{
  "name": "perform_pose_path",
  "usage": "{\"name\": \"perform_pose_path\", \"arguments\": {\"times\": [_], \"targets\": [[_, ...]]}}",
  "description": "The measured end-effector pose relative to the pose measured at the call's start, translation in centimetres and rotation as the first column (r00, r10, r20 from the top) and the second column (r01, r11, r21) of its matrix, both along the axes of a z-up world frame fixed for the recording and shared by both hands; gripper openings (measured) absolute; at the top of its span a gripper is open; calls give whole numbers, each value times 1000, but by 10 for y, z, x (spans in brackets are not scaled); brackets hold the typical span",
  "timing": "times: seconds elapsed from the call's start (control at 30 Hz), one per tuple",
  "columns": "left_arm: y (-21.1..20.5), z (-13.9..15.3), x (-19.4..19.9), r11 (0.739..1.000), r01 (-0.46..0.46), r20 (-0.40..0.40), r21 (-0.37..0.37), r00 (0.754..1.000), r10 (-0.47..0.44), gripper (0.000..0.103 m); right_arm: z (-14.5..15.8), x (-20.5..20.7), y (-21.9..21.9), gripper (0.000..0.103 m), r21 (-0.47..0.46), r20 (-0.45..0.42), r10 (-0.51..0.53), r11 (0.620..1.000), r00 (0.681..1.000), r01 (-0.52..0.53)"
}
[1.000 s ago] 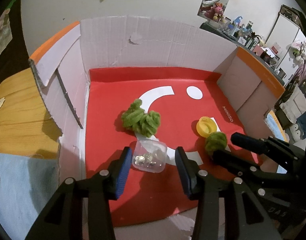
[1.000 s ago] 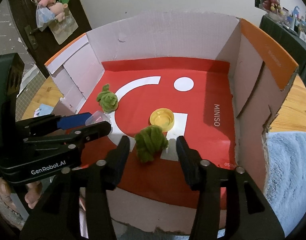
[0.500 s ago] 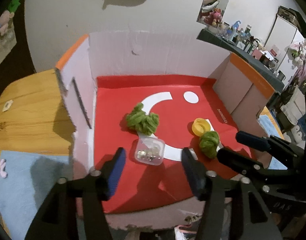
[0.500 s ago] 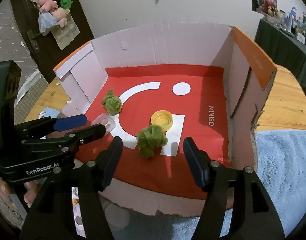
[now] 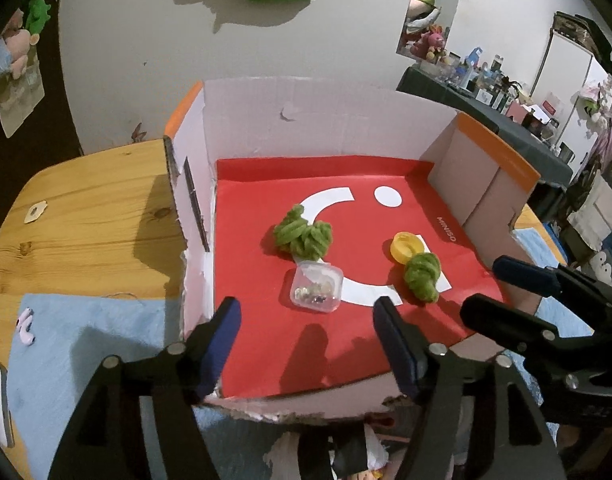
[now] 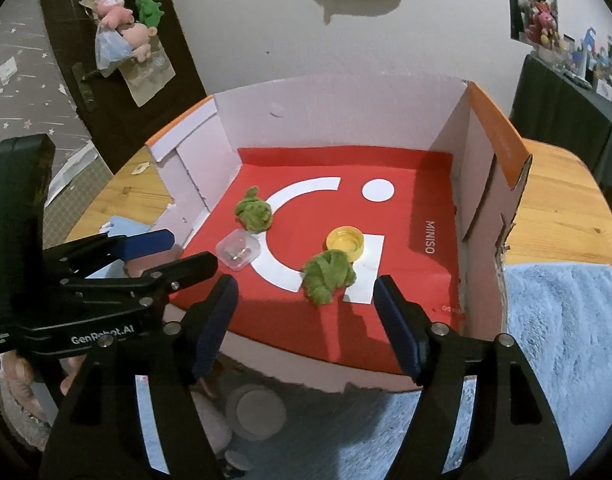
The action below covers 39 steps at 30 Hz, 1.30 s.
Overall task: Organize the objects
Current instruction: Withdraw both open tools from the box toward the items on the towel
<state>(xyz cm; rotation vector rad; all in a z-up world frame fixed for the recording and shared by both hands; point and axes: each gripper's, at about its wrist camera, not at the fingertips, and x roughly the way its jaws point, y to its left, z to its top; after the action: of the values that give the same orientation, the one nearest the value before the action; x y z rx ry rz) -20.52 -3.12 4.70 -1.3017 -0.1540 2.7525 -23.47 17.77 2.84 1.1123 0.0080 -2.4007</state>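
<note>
An open cardboard box [image 5: 326,120] with a red liner holds a clear plastic container [image 5: 316,292], two green fuzzy bundles [image 5: 304,236] [image 5: 422,276] and a yellow cap [image 5: 404,246]. My left gripper [image 5: 306,312] hovers over the box's near edge, short of the container, its jaws opening with nothing between them. My right gripper [image 6: 305,286] hangs over the near edge just short of the nearer green bundle [image 6: 328,274], jaws opening and empty too. Each gripper shows in the other's view: the right gripper [image 5: 486,286], the left gripper [image 6: 188,248].
The box stands on a wooden table [image 5: 86,220]. Blue fluffy mats [image 6: 562,340] [image 5: 86,340] lie at both near sides, with a small pink earbud-like item [image 5: 26,326] on the left one. A dark, cluttered table [image 5: 486,92] stands at the back right.
Both grippers have drawn back and up from the box floor to its near edge, and their jaws have widened. The container and the nearer green bundle stay on the red liner.
</note>
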Motion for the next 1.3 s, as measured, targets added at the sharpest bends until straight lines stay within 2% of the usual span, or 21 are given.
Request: {"name": "perform_pose_path", "arguments": {"times": [0.1,0.2,0.3,0.43,0.6,0.67,0.8,0.9,1.3], "targets": [[-1,2,6,1000,-3,-14,-7,1000,3,73,2,4,0,77,-11,-6,1,1000,1000,-1],[-3,3,10,1000,-8,-21,-8,1000,7,79,3,7,1,78,-15,-13,-2,1000,1000,1],[-5,5,13,1000,-15,-27,-8,1000,15,80,3,9,4,78,-27,-9,-5,1000,1000,5],[-5,5,16,1000,-14,-30,-5,999,14,84,4,12,6,86,-31,-12,-5,1000,1000,5],[-3,7,21,1000,-12,-44,-24,999,11,88,7,18,6,87,-41,-21,-5,999,1000,4],[-2,8,23,999,-8,-47,-32,999,7,89,7,19,7,98,-41,-24,-6,999,1000,5],[-1,7,27,999,-1,-53,-45,999,-2,91,9,25,7,98,-42,-37,-5,999,999,4],[0,8,30,998,-12,-64,-54,998,9,100,10,29,9,98,-50,-38,-6,999,999,4],[-6,5,42,999,-38,-49,-30,998,37,101,14,43,12,99,-57,-59,-9,998,998,6]]}}
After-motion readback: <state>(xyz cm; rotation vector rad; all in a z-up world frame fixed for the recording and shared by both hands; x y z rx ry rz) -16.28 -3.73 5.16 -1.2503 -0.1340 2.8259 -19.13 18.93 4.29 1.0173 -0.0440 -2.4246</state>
